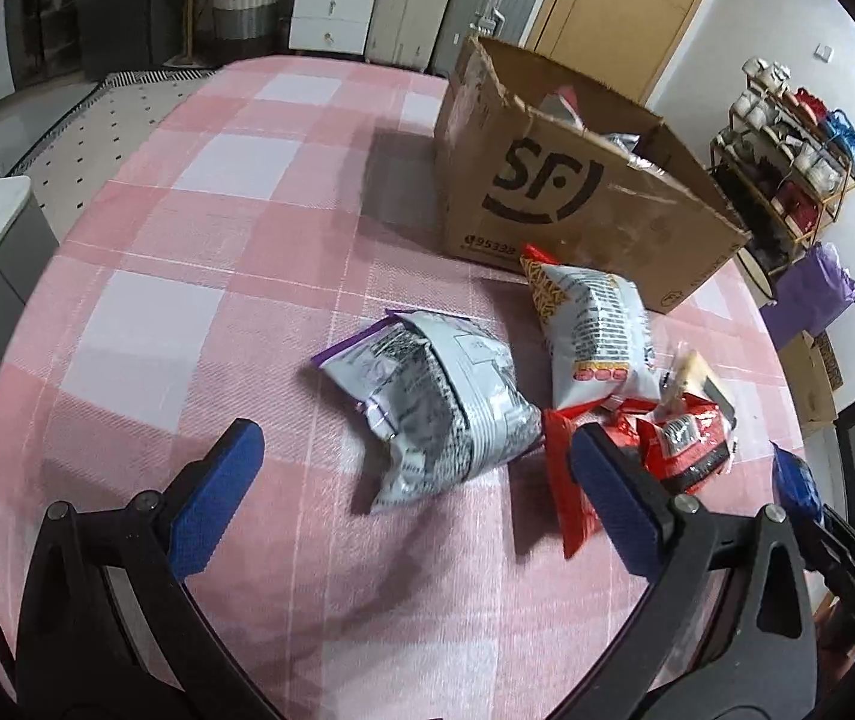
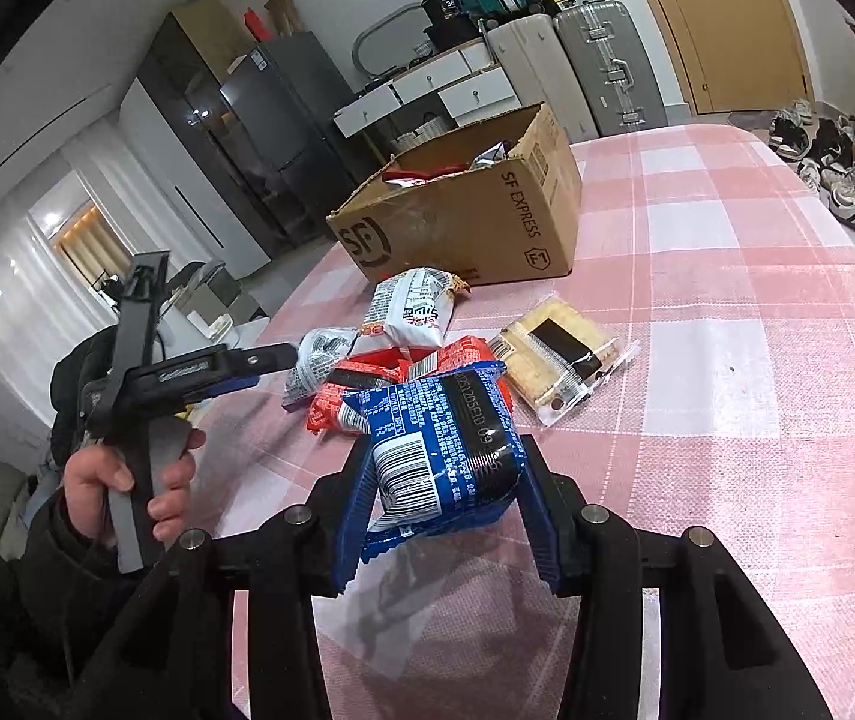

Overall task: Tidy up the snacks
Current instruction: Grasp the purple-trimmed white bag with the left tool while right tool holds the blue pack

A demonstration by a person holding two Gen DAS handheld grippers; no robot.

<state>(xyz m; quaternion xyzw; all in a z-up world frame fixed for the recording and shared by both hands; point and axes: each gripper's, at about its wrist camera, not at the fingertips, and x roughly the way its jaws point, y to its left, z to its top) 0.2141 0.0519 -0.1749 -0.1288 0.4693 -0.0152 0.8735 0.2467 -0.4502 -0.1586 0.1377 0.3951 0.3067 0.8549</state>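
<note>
Left gripper (image 1: 415,450) hovering wide open, empty, over crumpled grey-white bag (image 1: 433,408); red packets (image 1: 685,444) lying just right of it. Right gripper (image 2: 445,480) clamping blue snack packet (image 2: 439,438), lifted clear of tablecloth (image 2: 727,360). Cardboard box (image 2: 469,222) sitting beyond pile, open. Advice: carrying blue packet high over pile, releasing inside box, keeping clear of left gripper.

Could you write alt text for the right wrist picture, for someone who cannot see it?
A handheld right gripper clamps a blue snack packet above a pink checked tablecloth. Beyond it lie more snack packs and a clear cracker pack, before an open cardboard box. At left, a hand holds the left gripper.
</note>
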